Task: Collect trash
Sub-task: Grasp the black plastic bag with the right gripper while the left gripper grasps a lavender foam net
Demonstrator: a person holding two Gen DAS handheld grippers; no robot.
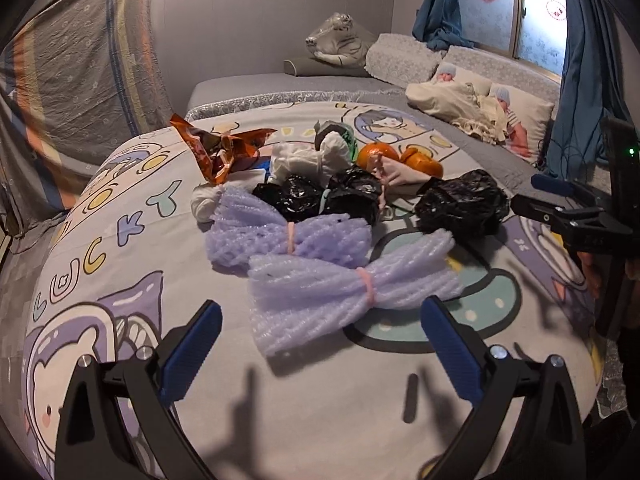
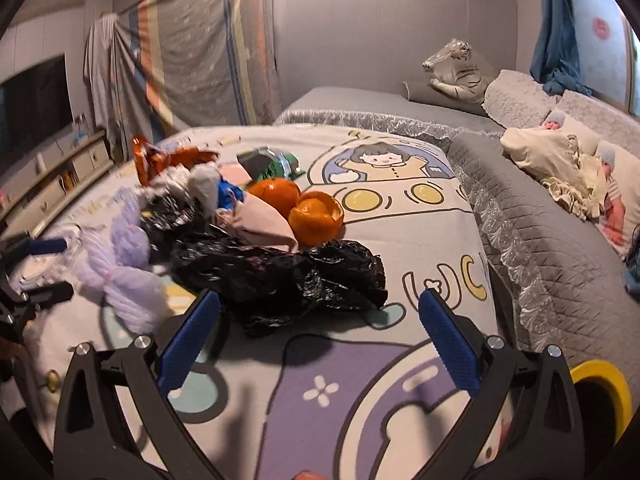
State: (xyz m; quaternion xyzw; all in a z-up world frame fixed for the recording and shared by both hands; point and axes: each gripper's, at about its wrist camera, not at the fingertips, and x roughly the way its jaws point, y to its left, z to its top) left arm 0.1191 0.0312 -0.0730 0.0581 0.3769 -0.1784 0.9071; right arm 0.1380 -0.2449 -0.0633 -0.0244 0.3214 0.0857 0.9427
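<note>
Trash on the bed, counted by kind

Two purple foam nets (image 1: 352,280) (image 1: 288,236), three crumpled black plastic bags (image 1: 460,202) (image 1: 354,196) (image 1: 290,196), two orange peels (image 2: 276,194) (image 2: 316,216), one orange snack wrapper (image 1: 218,148), one green packet (image 2: 272,162).

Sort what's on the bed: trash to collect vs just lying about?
Trash:
purple foam nets
black plastic bags
orange snack wrapper
white wads
orange peel

Lying about:
tiger plush
baby-print pillows
cartoon blanket
</note>
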